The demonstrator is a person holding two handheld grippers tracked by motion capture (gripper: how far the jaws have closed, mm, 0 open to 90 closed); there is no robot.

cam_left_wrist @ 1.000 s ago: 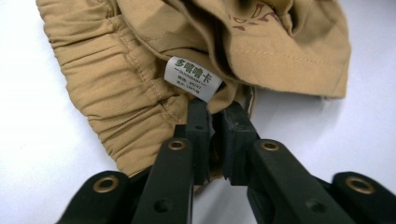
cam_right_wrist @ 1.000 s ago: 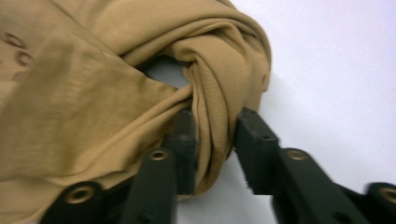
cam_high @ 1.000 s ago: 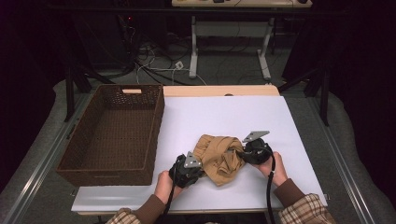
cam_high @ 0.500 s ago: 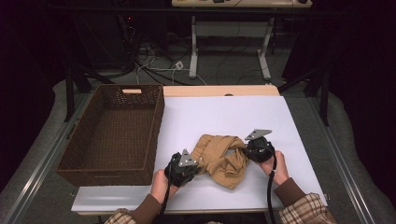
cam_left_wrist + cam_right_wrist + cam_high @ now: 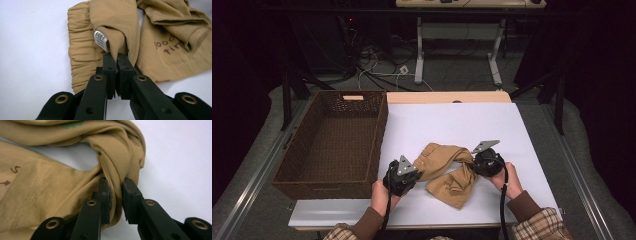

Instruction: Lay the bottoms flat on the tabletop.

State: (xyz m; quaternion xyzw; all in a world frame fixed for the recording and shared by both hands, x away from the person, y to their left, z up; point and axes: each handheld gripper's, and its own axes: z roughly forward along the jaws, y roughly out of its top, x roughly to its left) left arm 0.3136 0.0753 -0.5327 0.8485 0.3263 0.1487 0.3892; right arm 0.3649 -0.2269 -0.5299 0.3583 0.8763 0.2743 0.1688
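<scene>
Here we have a tan cotton garment (image 5: 447, 170), bunched and partly twisted, lying on the white table (image 5: 452, 125) near its front edge, just right of the brown wicker basket (image 5: 334, 142) and apart from it. Our left gripper (image 5: 116, 58) has its jaws pinched nearly together on a thin fold beside the small white care label (image 5: 100, 41), close to the gathered elastic waistband (image 5: 80, 50). Our right gripper (image 5: 115, 183) is clamped on a thicker rolled twist of the cloth at the garment's other end, so its jaws stand a little wider; they have just closed in somewhat and then eased slightly, with the fabric between them. In the high view the left gripper (image 5: 401, 175) and the right one (image 5: 486, 161) flank the bundle. We judge the fabric to be light, soft and limp: it will drape and sag between our two holds, carry no shape of its own, and slide out of a shallow pinch if pulled hard. It is not fragile. The waistband, being thick and gathered, looks the firmest place to hold; hems and seams, such as the stitched edge near the printed brown lettering (image 5: 170, 43), would come next. The single-layer fold in the left jaws seems the weaker hold.
</scene>
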